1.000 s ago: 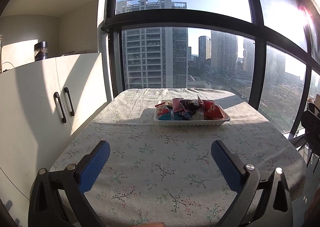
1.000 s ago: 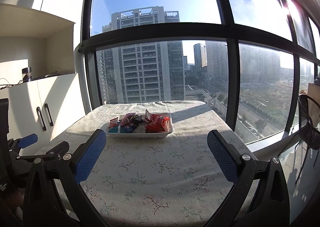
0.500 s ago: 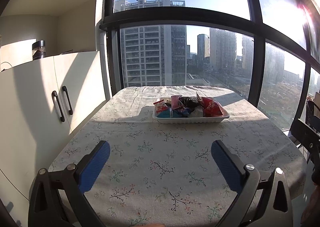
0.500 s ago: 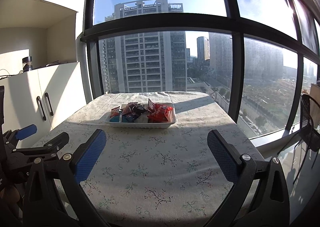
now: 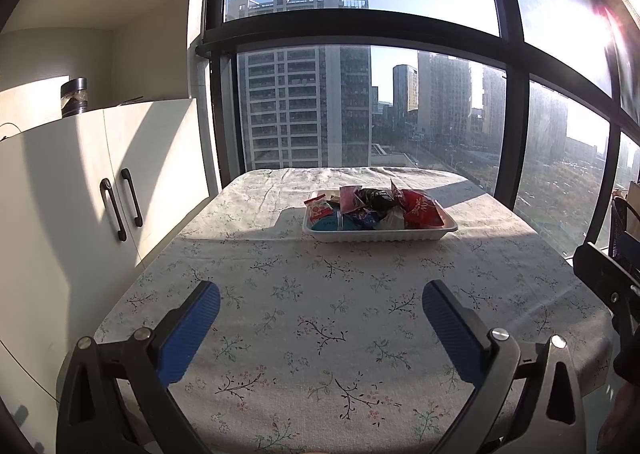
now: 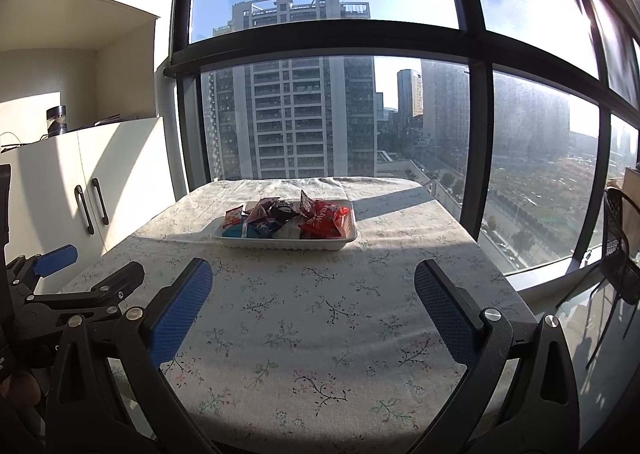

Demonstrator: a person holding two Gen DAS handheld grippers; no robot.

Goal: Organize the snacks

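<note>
Left gripper (image 5: 320,304) jaws spread wide, empty, well short of the white rectangular foam tray (image 5: 448,229). Colourful snack packets (image 5: 376,208) all heaped inside it on the floral-cloth table (image 5: 320,334): fits sorted or unsorted. Right gripper (image 6: 314,280) likewise agape, empty.

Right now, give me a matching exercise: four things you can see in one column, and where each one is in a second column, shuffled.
Things:
1. white tray
2. red snack bag
3. dark jar
4. black handles

Places:
A. on the cabinet doors
B. at the tray's right end
C. on top of the cabinet
D. on the floral tablecloth, far side

Pairs: 1-D, 2-B, 3-C, 4-A
</note>
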